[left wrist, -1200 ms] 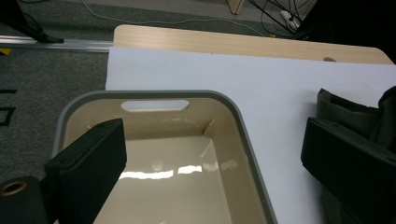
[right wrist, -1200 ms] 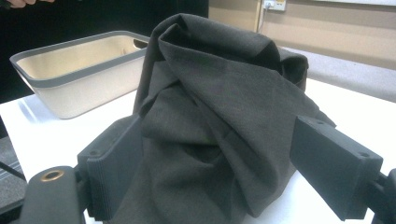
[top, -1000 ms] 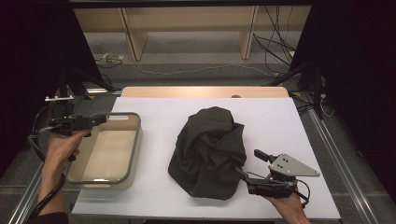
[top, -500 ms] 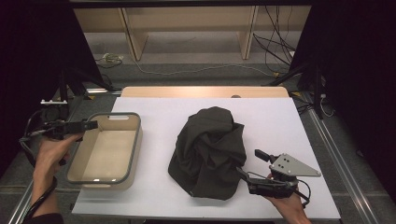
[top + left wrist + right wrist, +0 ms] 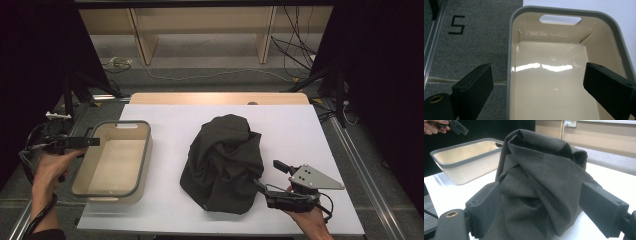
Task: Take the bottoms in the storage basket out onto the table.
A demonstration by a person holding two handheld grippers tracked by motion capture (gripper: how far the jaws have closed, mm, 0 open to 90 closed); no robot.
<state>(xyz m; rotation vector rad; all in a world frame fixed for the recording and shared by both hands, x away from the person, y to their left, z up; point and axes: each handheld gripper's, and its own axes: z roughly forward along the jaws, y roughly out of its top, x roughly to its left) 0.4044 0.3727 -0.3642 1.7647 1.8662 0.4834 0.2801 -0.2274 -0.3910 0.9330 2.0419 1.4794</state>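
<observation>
A cream plastic bin (image 5: 144, 150) with a grey rim stands empty on the left of the white table. A dark crumpled cloth (image 5: 225, 155) lies heaped in the middle. My left gripper (image 5: 94, 142) hovers over the bin's left rim, jaws wide apart and open. In the left gripper view the bin's rim (image 5: 510, 50) runs between the jaws of my left gripper (image 5: 536, 87) with nothing held. My right gripper (image 5: 267, 175) lies low at the cloth's right side. In the right gripper view the cloth (image 5: 536, 170) fills the gap of my right gripper (image 5: 539, 210), jaws wide, open.
The white table top (image 5: 300, 125) has bare room right of the cloth and behind it. A metal rail (image 5: 367, 185) runs along its right side. Grey carpet with a black "5" mark (image 5: 456, 25) lies left of the bin. Wooden shelving (image 5: 200, 30) and cables are behind the table.
My left hand has drawn the gripper leftward and lower, from over the bin's far end to its left rim. The right gripper and the cloth have stayed put.
</observation>
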